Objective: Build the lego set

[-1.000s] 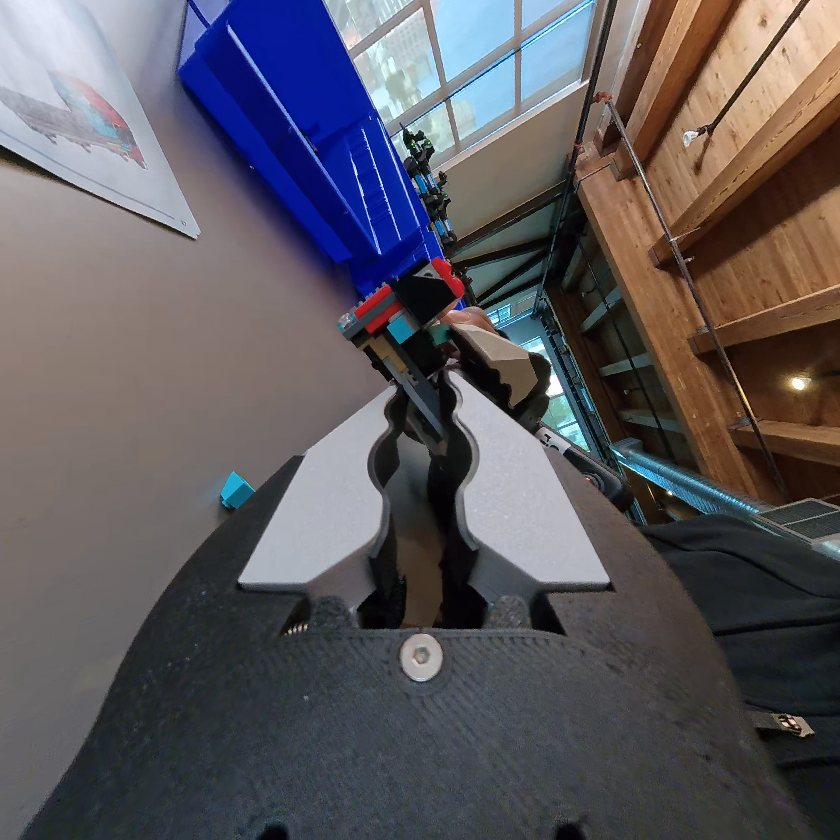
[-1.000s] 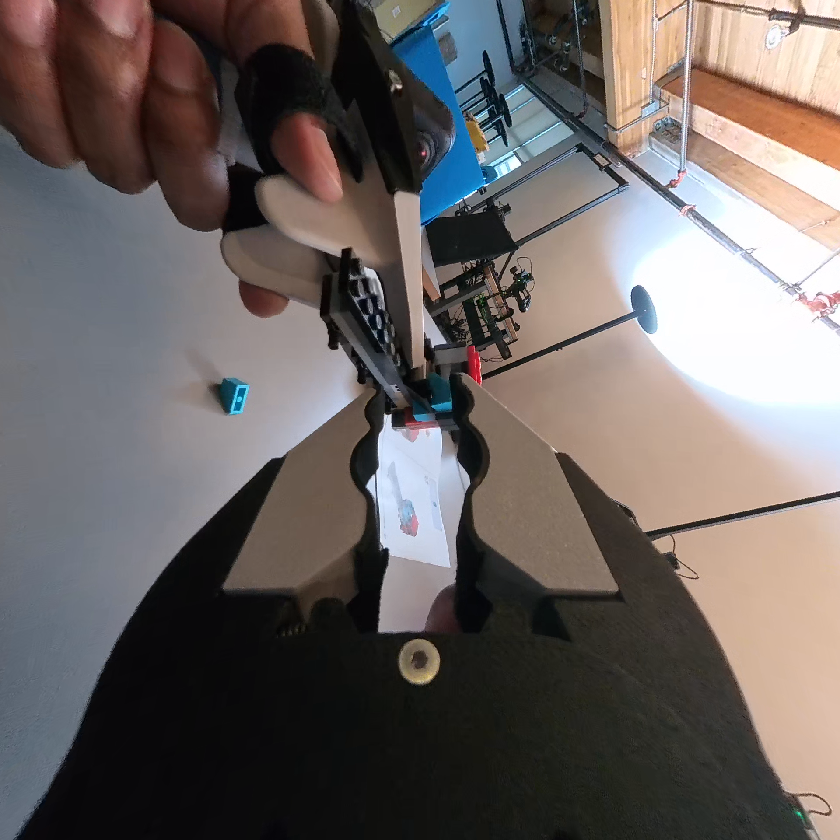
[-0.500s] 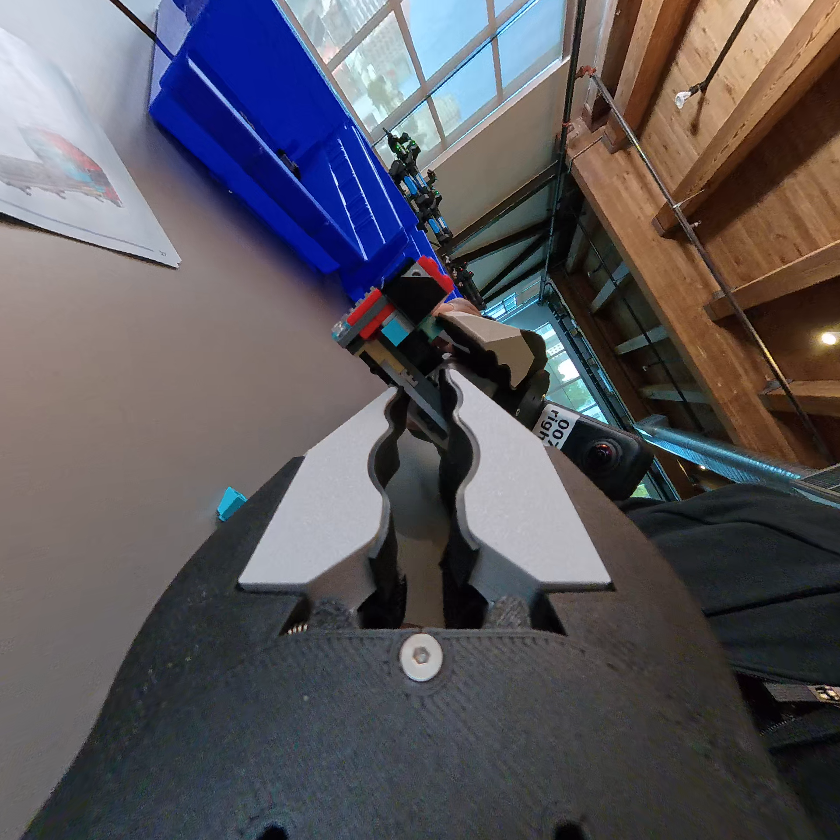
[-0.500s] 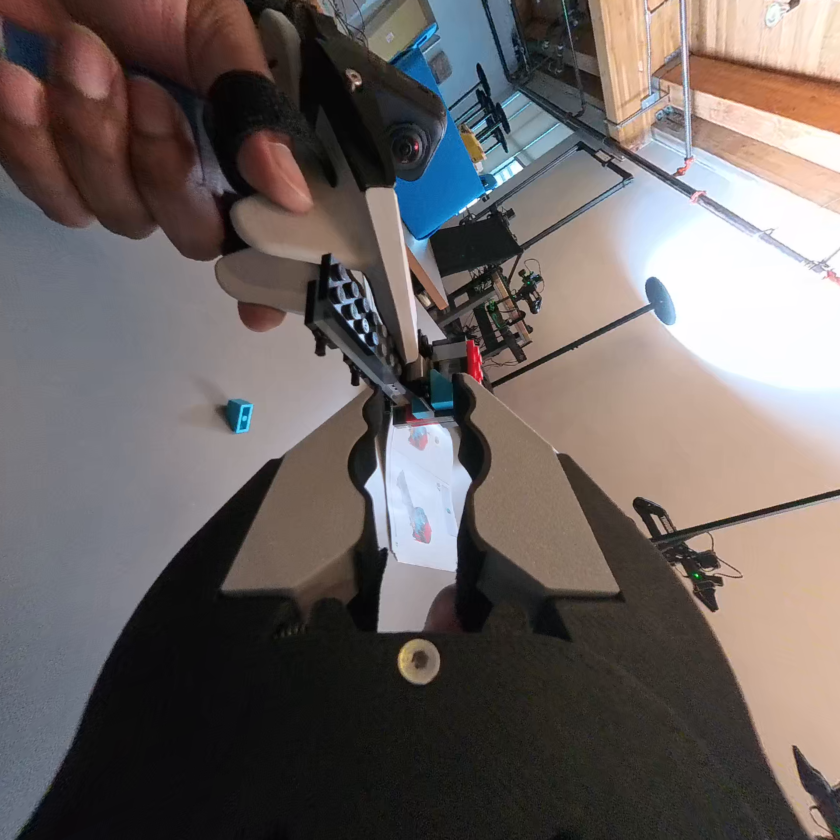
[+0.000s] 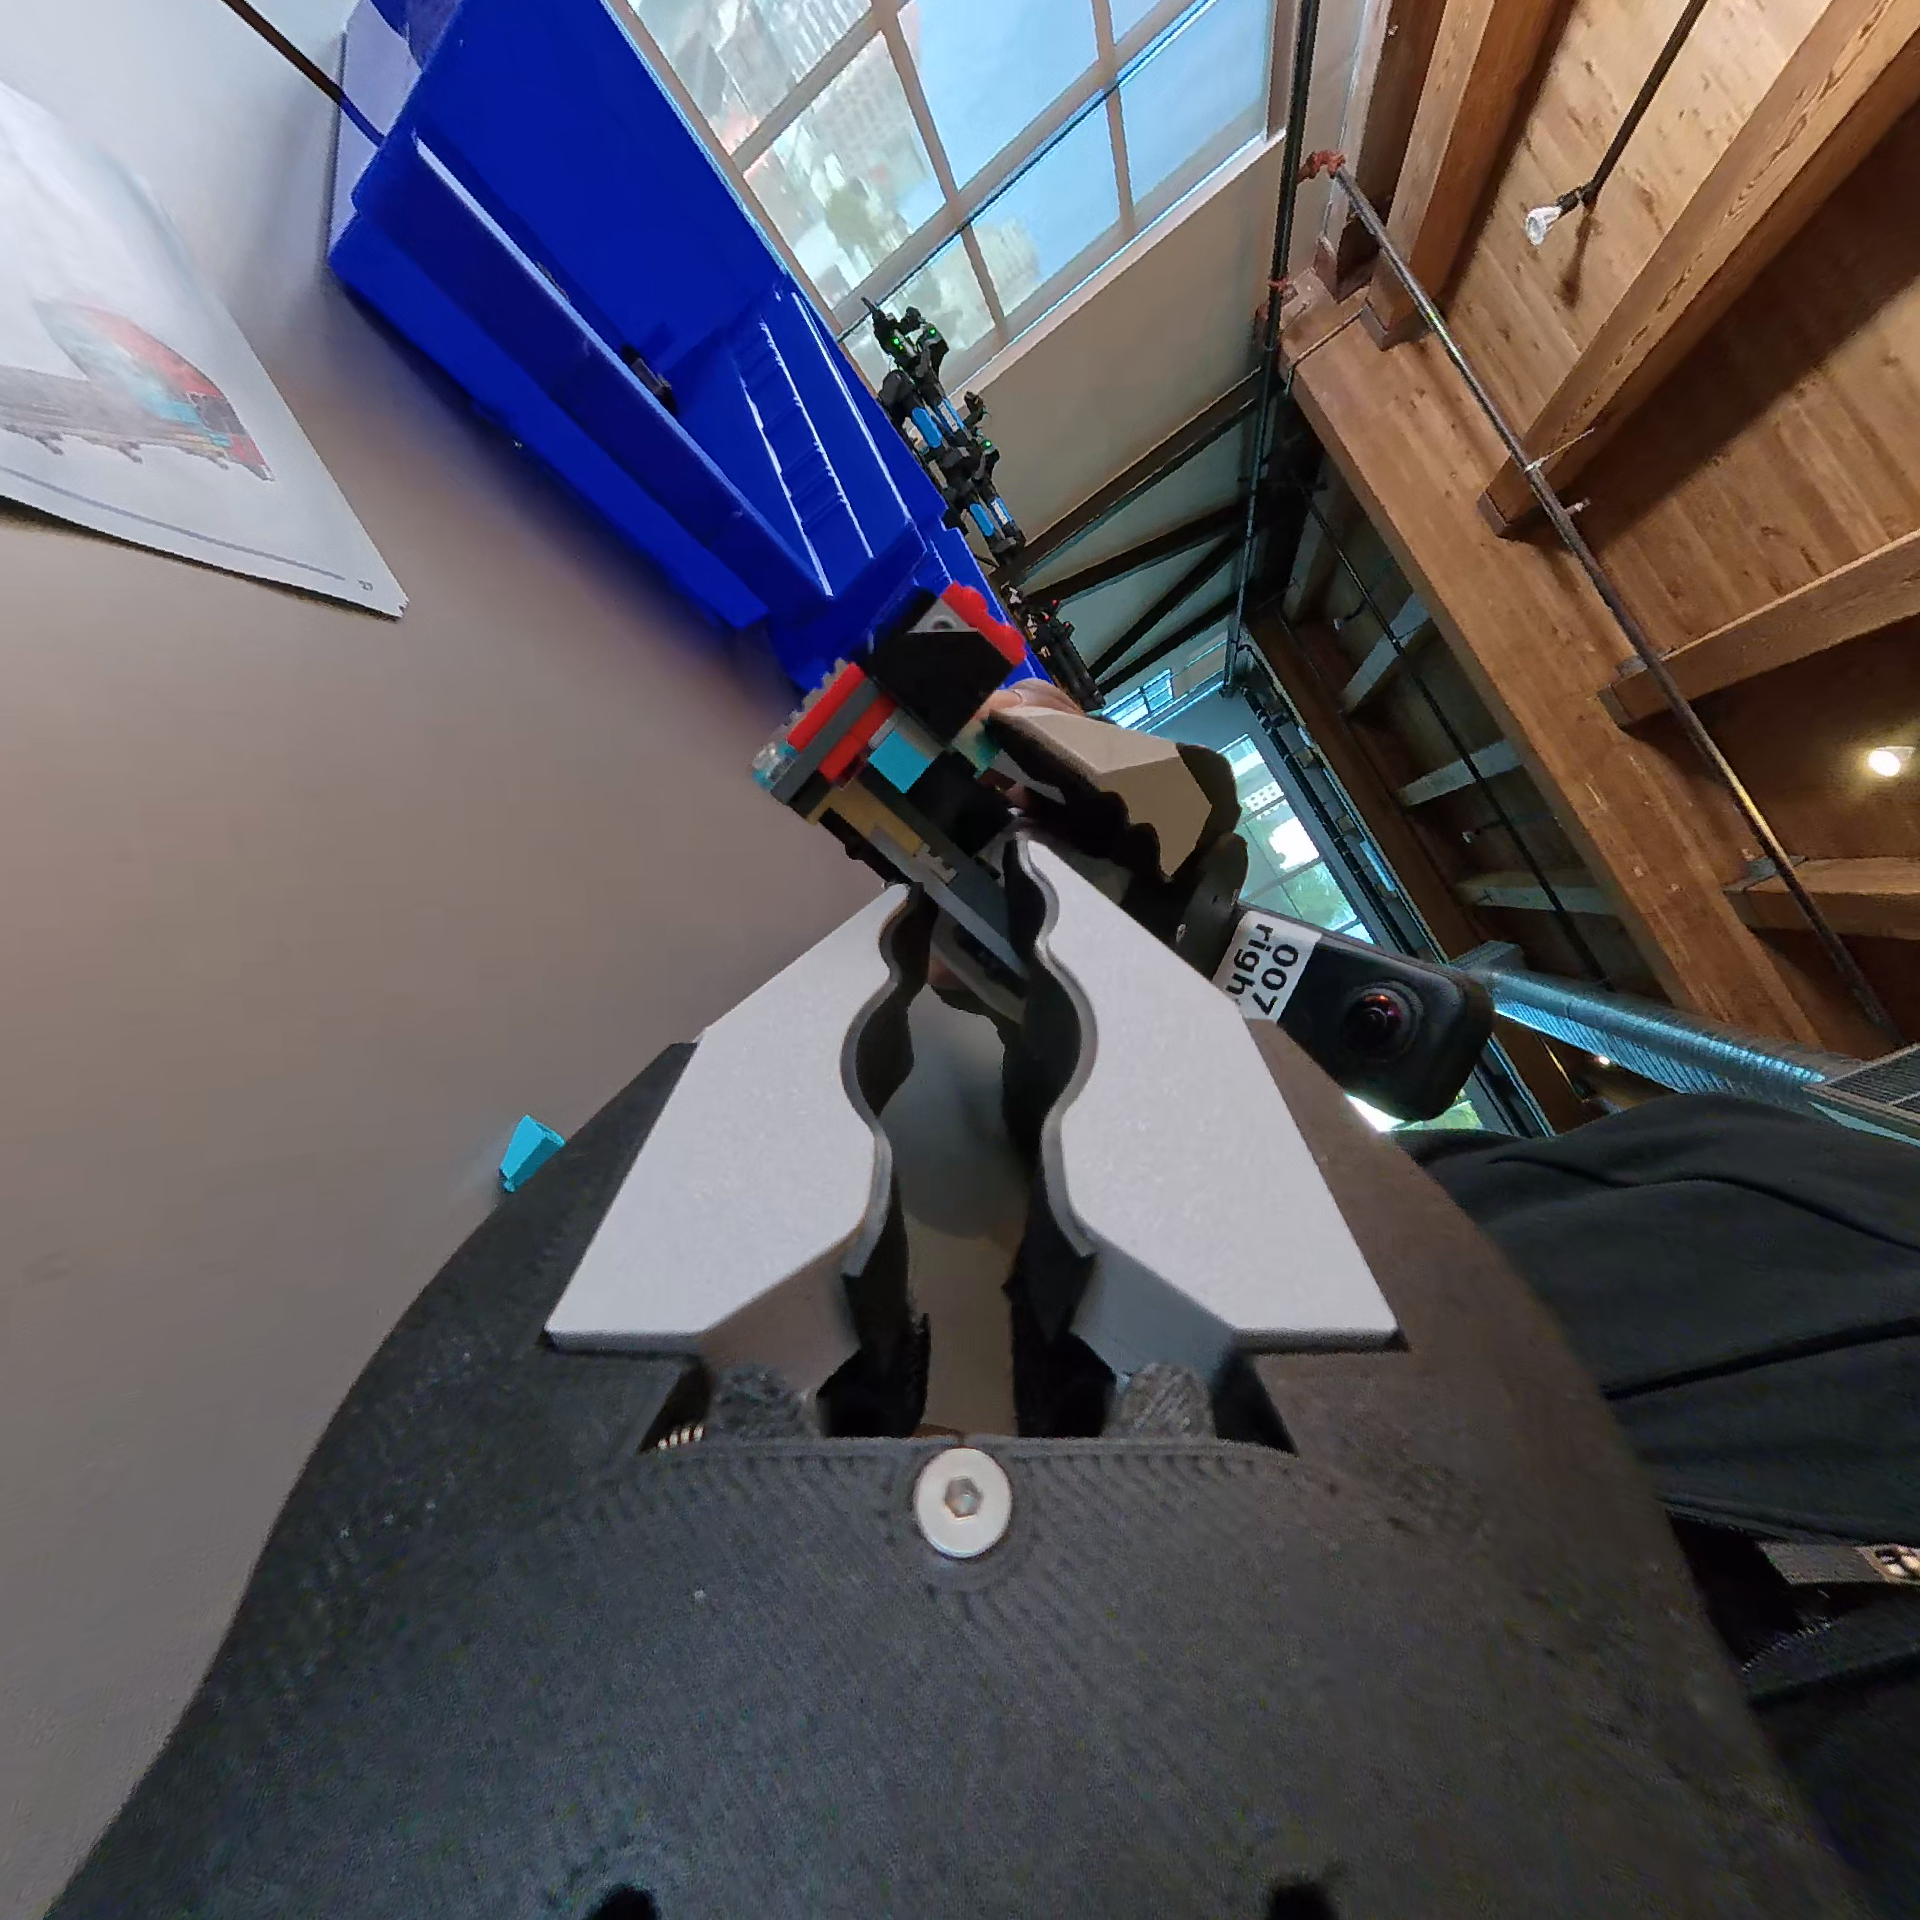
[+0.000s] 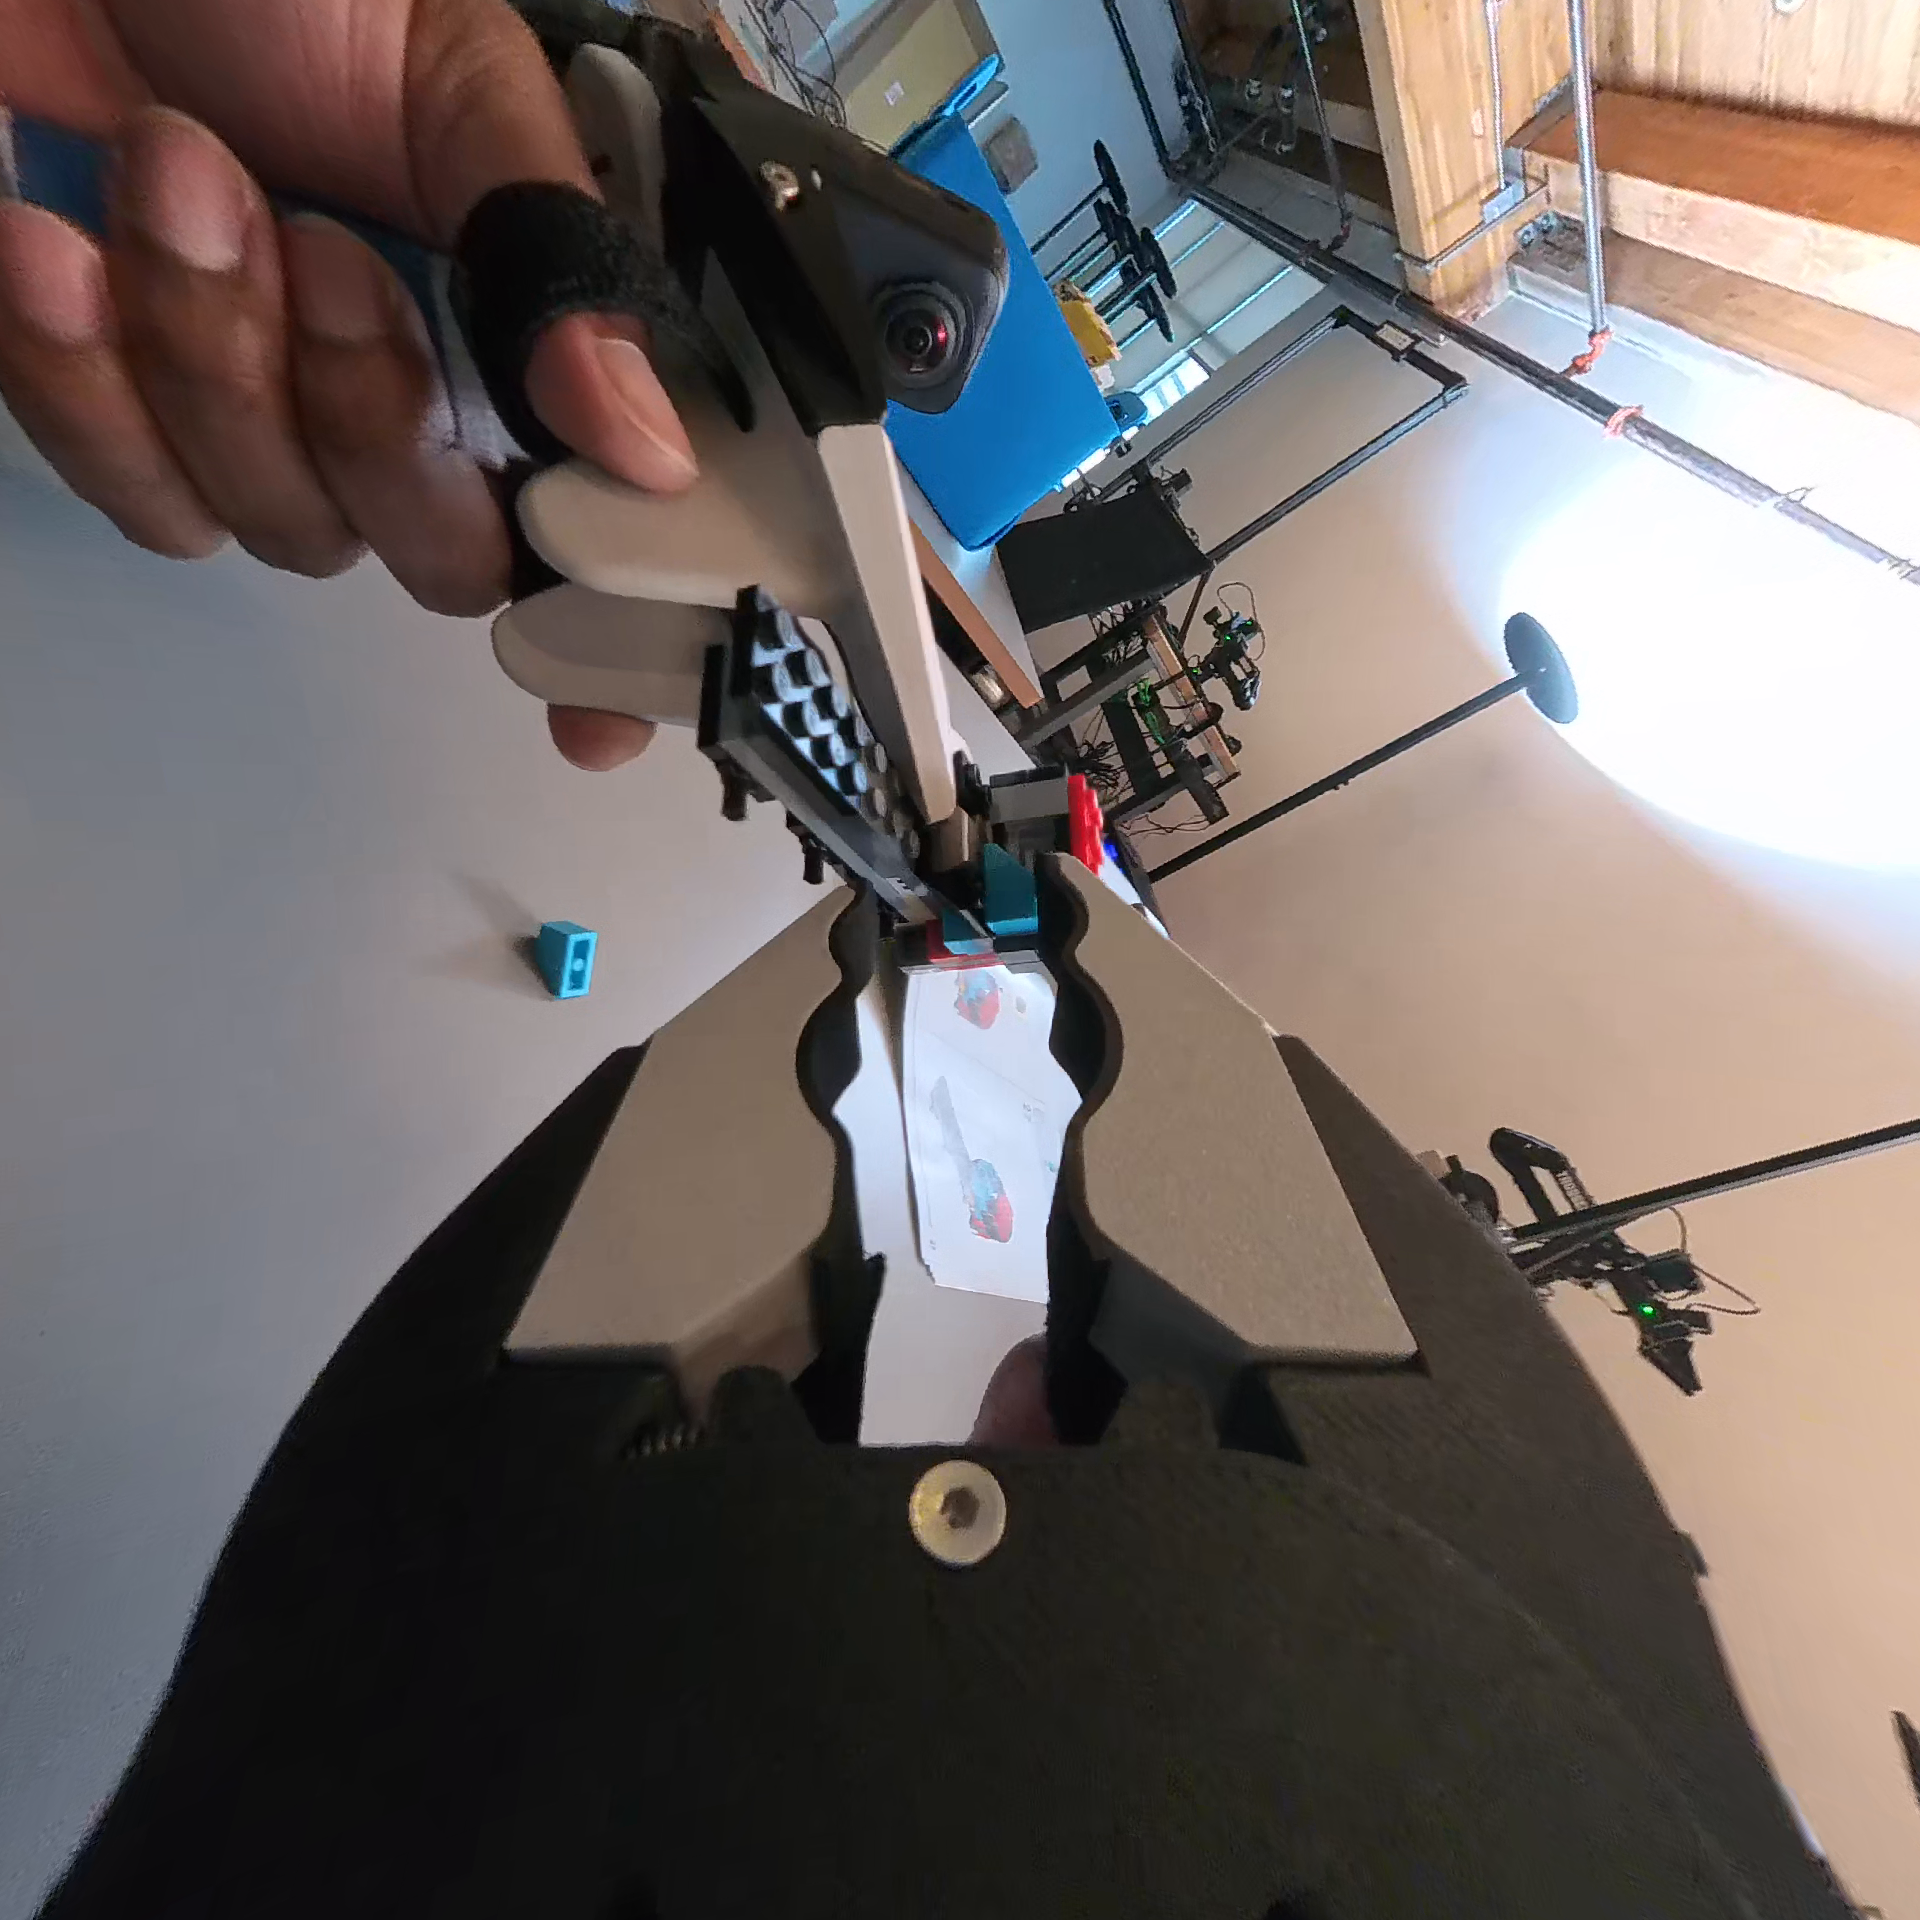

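Note:
A partly built lego model (image 5: 883,727) of black, grey, red and teal bricks is held in the air between both grippers. My left gripper (image 5: 966,896) is shut on its thin dark base plate. My right gripper (image 6: 954,896) is shut on the model's red and teal end (image 6: 997,909). The studded black plate (image 6: 810,717) runs up and left from there. In the left wrist view the right gripper's fingers (image 5: 1112,764) reach the model from the right. In the right wrist view a hand (image 6: 312,260) holds the left gripper's fingers (image 6: 883,582).
A loose teal brick (image 6: 566,958) lies on the table, also in the left wrist view (image 5: 530,1148). A printed instruction sheet (image 5: 156,416) lies flat on the table (image 5: 364,935), also behind my right jaws (image 6: 977,1143). Blue bins (image 5: 623,312) stand at the far edge. The grippers are tip to tip, or close to it.
Both grippers keep their hold on the model. The pair has shifted and tilted a little, so more of each opposite gripper's camera shows.

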`<state>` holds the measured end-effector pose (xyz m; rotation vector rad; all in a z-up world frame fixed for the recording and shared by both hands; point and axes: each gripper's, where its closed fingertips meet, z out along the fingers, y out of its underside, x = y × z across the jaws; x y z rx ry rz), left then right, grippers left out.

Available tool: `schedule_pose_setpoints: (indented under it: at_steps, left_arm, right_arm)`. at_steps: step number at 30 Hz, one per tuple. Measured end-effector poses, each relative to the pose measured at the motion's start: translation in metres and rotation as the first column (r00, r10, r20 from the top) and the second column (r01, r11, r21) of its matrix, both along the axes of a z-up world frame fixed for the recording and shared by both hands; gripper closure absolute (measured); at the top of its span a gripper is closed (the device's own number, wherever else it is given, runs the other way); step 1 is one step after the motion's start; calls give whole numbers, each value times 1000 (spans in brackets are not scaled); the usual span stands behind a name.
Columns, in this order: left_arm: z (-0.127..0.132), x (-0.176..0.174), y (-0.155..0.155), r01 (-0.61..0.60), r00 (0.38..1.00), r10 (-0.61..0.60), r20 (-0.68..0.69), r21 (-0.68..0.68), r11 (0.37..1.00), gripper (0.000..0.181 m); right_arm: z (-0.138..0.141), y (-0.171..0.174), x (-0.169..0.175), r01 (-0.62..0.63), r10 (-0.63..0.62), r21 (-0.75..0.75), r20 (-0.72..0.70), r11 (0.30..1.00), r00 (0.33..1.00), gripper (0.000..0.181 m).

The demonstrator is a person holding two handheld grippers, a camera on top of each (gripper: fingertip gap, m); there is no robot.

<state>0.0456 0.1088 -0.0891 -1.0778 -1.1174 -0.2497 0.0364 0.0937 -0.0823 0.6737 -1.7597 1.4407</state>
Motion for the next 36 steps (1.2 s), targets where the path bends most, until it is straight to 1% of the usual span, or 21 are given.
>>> schedule_pose_setpoints:
  at_steps: [5,11,13,24,32,36]
  left_arm:
    - [0,-1,0,0,1000,-1,16,30,1000,166]
    - [3,-4,-3,-9,997,-6,78,192,981,167]
    - [3,-5,-3,-11,996,-9,94,220,975,166]
    - [-8,-3,-1,-2,984,-37,172,223,975,166]
    - [-16,1,0,23,970,-104,222,342,939,166]
    - [-17,2,4,43,965,-125,229,333,942,166]
  right_arm:
    - [-1,0,-1,8,-8,2,11,1000,1000,148]
    - [2,0,-4,22,-22,-19,25,1000,999,144]
    - [1,0,-4,26,-25,-17,18,1000,1000,144]
    - [-11,0,-1,9,-7,56,-27,998,1000,144]
    - [-21,2,4,-21,21,130,0,991,1000,144]
    - [-23,4,5,-36,34,165,16,986,999,143]
